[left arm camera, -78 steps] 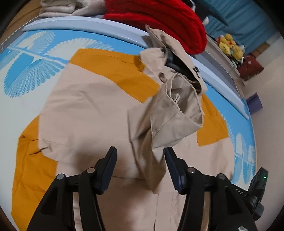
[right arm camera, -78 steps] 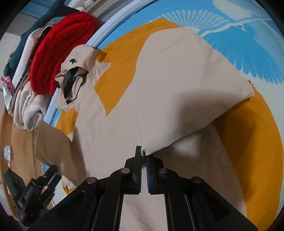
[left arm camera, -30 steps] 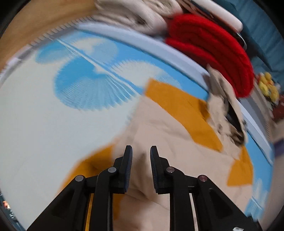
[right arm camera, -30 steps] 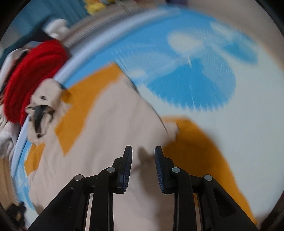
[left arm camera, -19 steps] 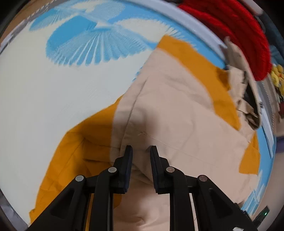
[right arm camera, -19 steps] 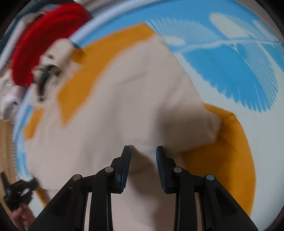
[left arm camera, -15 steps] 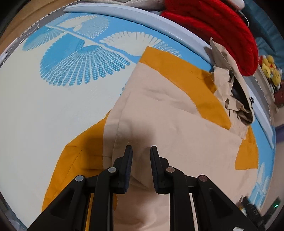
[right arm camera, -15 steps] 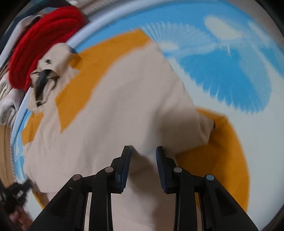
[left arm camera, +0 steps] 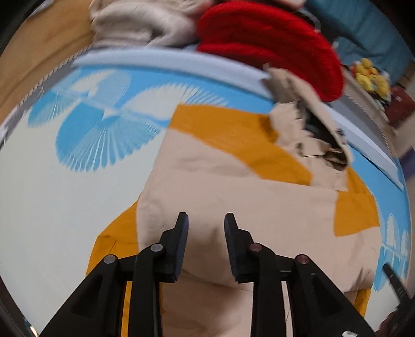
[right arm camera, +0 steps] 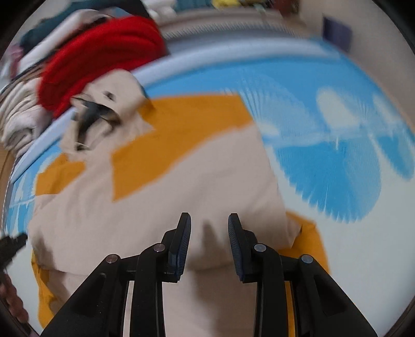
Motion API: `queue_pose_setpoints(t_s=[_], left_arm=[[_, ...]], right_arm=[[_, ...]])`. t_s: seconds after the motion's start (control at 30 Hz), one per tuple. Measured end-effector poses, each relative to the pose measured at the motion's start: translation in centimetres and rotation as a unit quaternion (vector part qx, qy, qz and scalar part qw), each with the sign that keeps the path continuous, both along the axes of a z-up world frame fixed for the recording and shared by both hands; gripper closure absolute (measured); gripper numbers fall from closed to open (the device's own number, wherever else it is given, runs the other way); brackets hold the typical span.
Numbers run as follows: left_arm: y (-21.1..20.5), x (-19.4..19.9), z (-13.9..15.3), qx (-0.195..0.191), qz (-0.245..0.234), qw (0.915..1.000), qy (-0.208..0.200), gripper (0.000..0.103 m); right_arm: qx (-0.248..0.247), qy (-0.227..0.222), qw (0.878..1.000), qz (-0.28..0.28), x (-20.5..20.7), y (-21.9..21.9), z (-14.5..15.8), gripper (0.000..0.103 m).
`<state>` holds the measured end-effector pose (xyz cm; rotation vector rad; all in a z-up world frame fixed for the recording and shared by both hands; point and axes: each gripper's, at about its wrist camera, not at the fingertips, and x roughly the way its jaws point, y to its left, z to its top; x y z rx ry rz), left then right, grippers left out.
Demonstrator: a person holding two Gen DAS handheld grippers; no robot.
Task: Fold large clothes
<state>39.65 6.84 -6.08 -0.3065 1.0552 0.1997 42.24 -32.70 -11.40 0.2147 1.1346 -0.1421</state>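
A large beige and orange jacket (left arm camera: 233, 186) lies spread on the blue-patterned bed cover, its sleeves folded over the body and its collar (left arm camera: 319, 134) bunched at the far end. The jacket also shows in the right wrist view (right arm camera: 160, 197). My left gripper (left arm camera: 203, 220) hovers over the jacket's near left part, jaws open and empty. My right gripper (right arm camera: 209, 220) hovers over the near right part, jaws open and empty. Both views are blurred.
A red knitted garment (left arm camera: 272, 44) and a pile of cream clothes (left arm camera: 135, 23) lie beyond the bed's far edge (left arm camera: 168, 61). Yellow plush toys (left arm camera: 371, 77) sit at the far right. The bed cover (left arm camera: 52, 194) stretches left of the jacket.
The right gripper has let go of the jacket edge it pinched and both grippers have shifted to the jacket's near end. Both now tilt up, showing more of the far clothes pile.
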Motion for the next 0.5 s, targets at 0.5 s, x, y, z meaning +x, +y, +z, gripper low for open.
queue_pose_setpoints(t_s=[0.5], left_arm=[[-4.2,-2.8,3.5,0.05,-0.047,0.9934,-0.092,0.057]], right_arm=[[-0.039,-0.098,0.992,0.062,-4.5,2.9,7.2,0.072]])
